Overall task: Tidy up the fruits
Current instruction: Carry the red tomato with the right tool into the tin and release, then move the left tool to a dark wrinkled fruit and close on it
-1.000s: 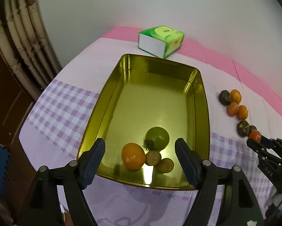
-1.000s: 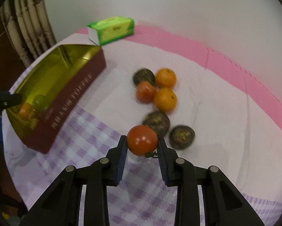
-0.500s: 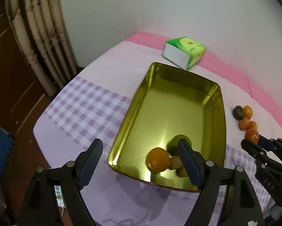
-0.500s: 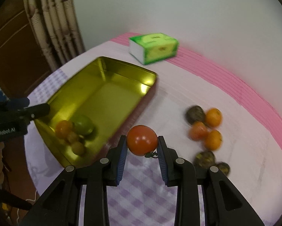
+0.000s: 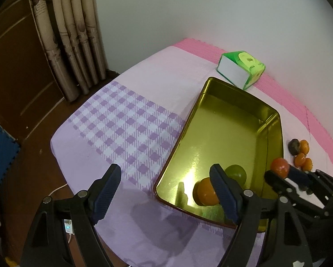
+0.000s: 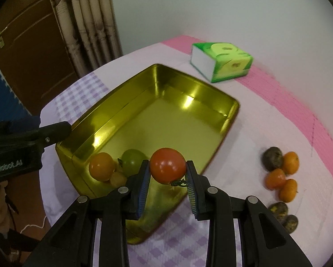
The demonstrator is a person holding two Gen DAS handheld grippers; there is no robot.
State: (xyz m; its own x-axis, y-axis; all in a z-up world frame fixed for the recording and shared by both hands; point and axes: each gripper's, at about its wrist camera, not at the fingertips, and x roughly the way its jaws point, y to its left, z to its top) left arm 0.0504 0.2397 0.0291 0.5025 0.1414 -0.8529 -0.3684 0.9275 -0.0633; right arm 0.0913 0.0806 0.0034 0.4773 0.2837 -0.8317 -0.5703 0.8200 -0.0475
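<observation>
Dim room — glare on tray (image 6: 188,102), perhaps slight blur.

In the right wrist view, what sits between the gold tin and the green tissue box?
Nothing: the right wrist view shows only bare pale tablecloth between the rectangular gold metal tin and the green-and-white tissue box.

Both grippers are black plastic with round silver screws. The right gripper (image 6: 167,185) has ridged blue pads (image 6: 144,189). The left gripper (image 5: 166,191) does too.
</observation>
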